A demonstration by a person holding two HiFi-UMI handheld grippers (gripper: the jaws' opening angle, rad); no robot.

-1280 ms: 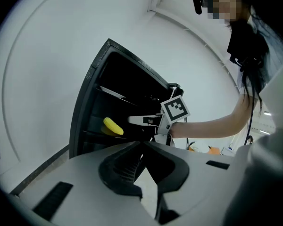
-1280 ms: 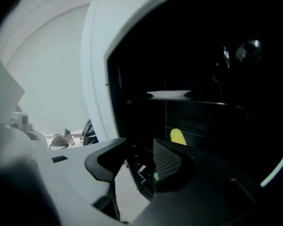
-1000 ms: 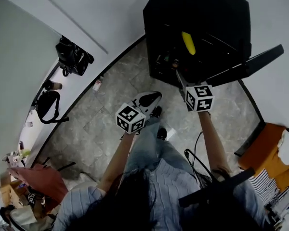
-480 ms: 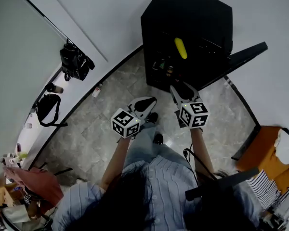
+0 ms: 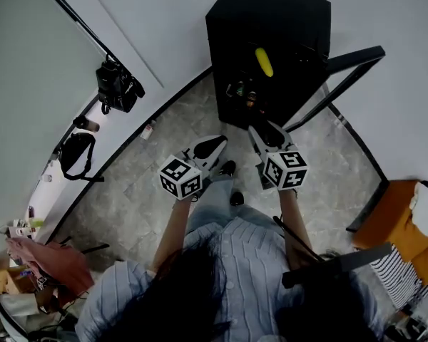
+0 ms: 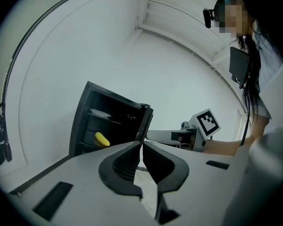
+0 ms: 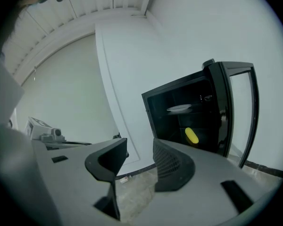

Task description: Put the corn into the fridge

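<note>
The yellow corn [image 5: 264, 61] lies on a shelf inside the black fridge [image 5: 271, 20], whose door [image 5: 346, 66] stands open to the right. The corn [image 6: 102, 139] also shows in the left gripper view and, below a white plate [image 7: 179, 108], the corn [image 7: 192, 135] shows in the right gripper view. My left gripper [image 5: 208, 148] hangs over the floor short of the fridge, jaws shut on nothing [image 6: 141, 144]. My right gripper [image 5: 260, 135] is just in front of the fridge's lower edge, jaws open and empty [image 7: 140, 147].
Small bottles [image 5: 242, 91] stand on the fridge's lower shelf. Black bags [image 5: 118, 85] hang on the left wall, and a small bottle [image 5: 151, 128] lies by the skirting. An orange piece of furniture [image 5: 399, 223] stands at the right. The person's legs and shoes [image 5: 228, 169] are under the grippers.
Both grippers have drawn back from the fridge toward the person and risen a little. The corn stays on its shelf and the door stays open.
</note>
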